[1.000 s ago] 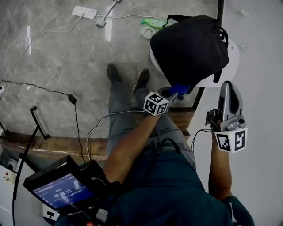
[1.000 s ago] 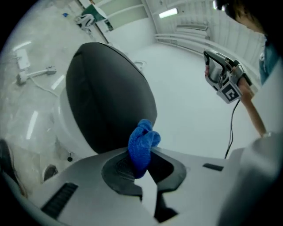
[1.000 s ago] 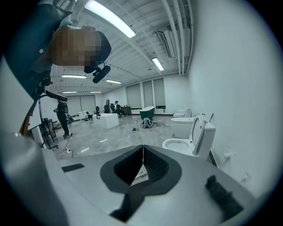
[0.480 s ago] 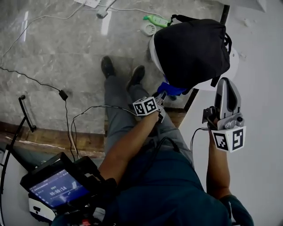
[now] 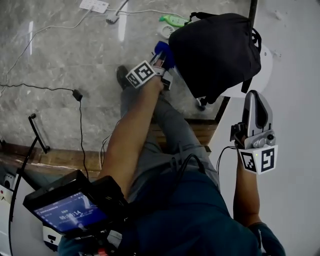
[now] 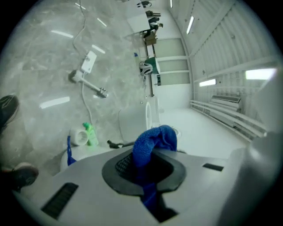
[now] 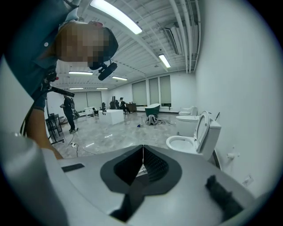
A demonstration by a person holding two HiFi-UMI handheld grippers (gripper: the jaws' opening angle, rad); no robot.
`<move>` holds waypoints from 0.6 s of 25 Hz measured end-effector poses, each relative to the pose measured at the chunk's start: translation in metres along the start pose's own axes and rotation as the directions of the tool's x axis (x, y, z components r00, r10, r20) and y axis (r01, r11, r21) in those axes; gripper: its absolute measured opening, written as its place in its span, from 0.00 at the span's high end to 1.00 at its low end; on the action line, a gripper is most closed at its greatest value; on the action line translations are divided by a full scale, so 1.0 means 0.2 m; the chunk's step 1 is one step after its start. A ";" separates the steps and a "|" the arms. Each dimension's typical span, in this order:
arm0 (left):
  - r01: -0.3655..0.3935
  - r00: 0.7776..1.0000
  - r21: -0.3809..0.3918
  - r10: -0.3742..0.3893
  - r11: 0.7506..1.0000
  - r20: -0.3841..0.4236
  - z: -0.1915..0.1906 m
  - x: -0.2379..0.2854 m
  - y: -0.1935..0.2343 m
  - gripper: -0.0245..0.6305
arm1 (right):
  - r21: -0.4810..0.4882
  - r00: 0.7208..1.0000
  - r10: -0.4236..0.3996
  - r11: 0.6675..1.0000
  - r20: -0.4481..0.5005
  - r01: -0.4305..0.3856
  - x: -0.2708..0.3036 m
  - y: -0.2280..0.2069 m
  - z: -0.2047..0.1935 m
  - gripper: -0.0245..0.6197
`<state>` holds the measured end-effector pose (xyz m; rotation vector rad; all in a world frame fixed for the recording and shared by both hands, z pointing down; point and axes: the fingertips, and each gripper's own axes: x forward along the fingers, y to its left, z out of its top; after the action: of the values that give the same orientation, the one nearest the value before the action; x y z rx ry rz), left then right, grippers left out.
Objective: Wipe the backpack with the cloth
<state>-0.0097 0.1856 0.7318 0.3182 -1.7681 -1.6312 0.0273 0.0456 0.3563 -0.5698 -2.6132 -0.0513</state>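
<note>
A black backpack point(image 5: 217, 52) sits on a white toilet point(image 5: 260, 75) at the top right of the head view. My left gripper point(image 5: 161, 56) is shut on a blue cloth point(image 5: 164, 51), held at the backpack's left side. In the left gripper view the blue cloth point(image 6: 152, 143) bunches up out of the closed jaws. My right gripper point(image 5: 256, 102) is held upright to the right, below the backpack, apart from it. Its jaws meet with nothing between them in the right gripper view point(image 7: 142, 164).
A green bottle point(image 5: 174, 21) and a white roll point(image 5: 166, 33) lie on the grey floor beside the toilet. A power strip point(image 5: 94, 6) and cables point(image 5: 45, 92) run across the floor. A white wall point(image 5: 295, 150) stands at the right. A screen device point(image 5: 65, 210) hangs at my lower left.
My left gripper with the cloth has moved from under the backpack's lower edge up to its left side. The right gripper has hardly moved.
</note>
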 end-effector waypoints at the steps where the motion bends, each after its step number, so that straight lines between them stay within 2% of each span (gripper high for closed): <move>1: 0.021 1.000 0.032 -0.021 0.999 0.009 0.11 0.06 -0.05 0.92 | 0.008 1.000 -0.002 1.000 0.002 0.002 0.00 -0.01 0.00 0.96; 3: 0.035 0.999 0.083 -0.036 0.996 0.006 0.21 0.13 -0.13 0.92 | 0.011 1.000 -0.003 1.000 0.008 0.003 0.02 -0.02 0.00 0.96; 4: 0.033 0.999 0.072 -0.034 0.997 0.012 0.20 0.14 -0.13 0.92 | 0.012 1.000 -0.003 1.000 0.008 0.003 0.03 -0.02 0.00 0.96; 7: 0.017 0.999 -0.036 -0.016 0.999 0.031 0.02 0.00 -0.06 0.92 | 0.021 1.000 0.002 1.000 0.001 -0.002 0.03 -0.03 -0.01 0.96; 9: 0.010 1.000 -0.058 -0.010 0.998 -0.006 -0.15 -0.09 -0.02 0.92 | 0.025 1.000 0.002 1.000 -0.001 -0.002 0.03 -0.05 -0.01 0.96; 11: 0.015 1.000 -0.070 -0.016 0.997 -0.020 -0.22 -0.11 -0.01 0.92 | 0.035 1.000 -0.002 0.999 0.000 0.002 0.04 -0.06 -0.01 0.96; 12: 0.011 1.000 -0.055 -0.013 0.998 -0.026 -0.20 -0.09 -0.01 0.92 | 0.040 1.000 -0.004 0.999 0.004 0.004 0.05 -0.07 -0.01 0.96; 15: -0.022 0.999 0.058 0.025 0.998 -0.048 0.00 0.02 -0.01 0.92 | 0.060 1.000 -0.006 0.998 0.019 0.005 0.06 -0.07 -0.01 0.96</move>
<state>-0.0131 0.1836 0.7314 0.3595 -1.7776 -1.5456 0.0114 0.0368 0.3643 -0.5451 -2.6253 0.0304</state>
